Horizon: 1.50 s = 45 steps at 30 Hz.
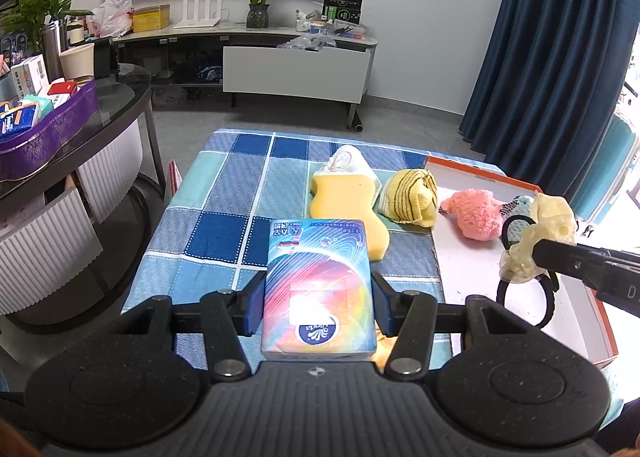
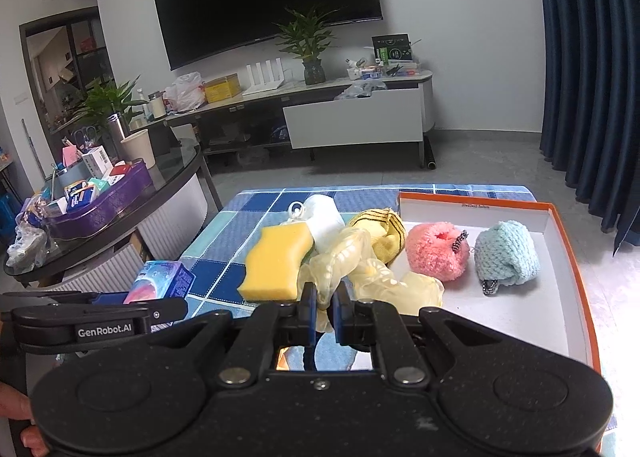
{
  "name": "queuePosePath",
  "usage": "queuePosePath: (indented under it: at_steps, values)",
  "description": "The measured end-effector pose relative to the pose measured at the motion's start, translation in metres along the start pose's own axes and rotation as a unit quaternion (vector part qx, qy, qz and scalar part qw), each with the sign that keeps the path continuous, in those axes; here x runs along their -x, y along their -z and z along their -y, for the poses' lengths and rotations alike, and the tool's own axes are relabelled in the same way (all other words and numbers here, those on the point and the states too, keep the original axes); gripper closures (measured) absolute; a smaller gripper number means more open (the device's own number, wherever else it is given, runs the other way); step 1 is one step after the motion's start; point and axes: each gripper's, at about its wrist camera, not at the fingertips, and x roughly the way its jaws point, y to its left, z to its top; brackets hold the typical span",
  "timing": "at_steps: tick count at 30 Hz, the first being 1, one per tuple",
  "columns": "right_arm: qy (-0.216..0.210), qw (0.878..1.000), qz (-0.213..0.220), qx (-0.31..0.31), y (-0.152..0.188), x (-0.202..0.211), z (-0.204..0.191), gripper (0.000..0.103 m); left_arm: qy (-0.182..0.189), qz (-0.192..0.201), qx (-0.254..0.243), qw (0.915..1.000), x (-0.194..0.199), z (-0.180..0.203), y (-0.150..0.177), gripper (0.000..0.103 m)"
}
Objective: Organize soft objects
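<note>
Hiding the sponge's (image 1: 349, 203) near end, tissue pack (image 1: 320, 289)

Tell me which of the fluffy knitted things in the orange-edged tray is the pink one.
The pink knitted thing lies left of the light blue one, nearer the yellow striped cloth outside the tray.

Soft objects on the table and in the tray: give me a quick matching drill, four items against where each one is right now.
Items:
1. tissue pack
2. pale yellow scrunchie
3. pink fluffy piece
4. yellow sponge

Places:
A. lying in the orange-rimmed tray
B. lying on the checked cloth, outside the tray
C. clamped in the left gripper
D. pinched in the right gripper

Pairs: 1-C, 2-D, 3-A, 4-B
</note>
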Motion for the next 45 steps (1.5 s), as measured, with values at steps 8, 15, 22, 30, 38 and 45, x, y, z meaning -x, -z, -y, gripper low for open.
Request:
queuePosePath:
  at_steps: [8,15,22,30,38,45]
  values:
    - [0.002,1.000,0.006,-0.005,0.007,0.008,0.006,0.092,-0.001,-0.001,-0.004,1.0000,0.001,0.004,0.007,0.050]
    - [0.008,1.000,0.012,-0.008,0.009,0.015,0.011,0.092,0.007,0.001,-0.010,0.9999,0.004,0.012,0.008,0.050]
    - [0.014,1.000,0.015,-0.012,0.010,0.018,0.015,0.092,0.013,0.002,-0.014,0.9998,0.004,0.016,0.010,0.050]
    - [0.018,1.000,0.014,-0.013,0.011,0.018,0.019,0.092,0.019,0.000,-0.019,0.9996,0.002,0.023,0.009,0.050]
    - [0.023,0.999,0.012,-0.018,0.009,0.015,0.020,0.092,0.026,-0.007,-0.026,0.9993,-0.005,0.034,0.006,0.050]
    - [0.030,0.999,0.013,-0.025,0.007,0.016,0.027,0.092,0.034,-0.010,-0.031,0.9989,-0.007,0.042,0.001,0.050]
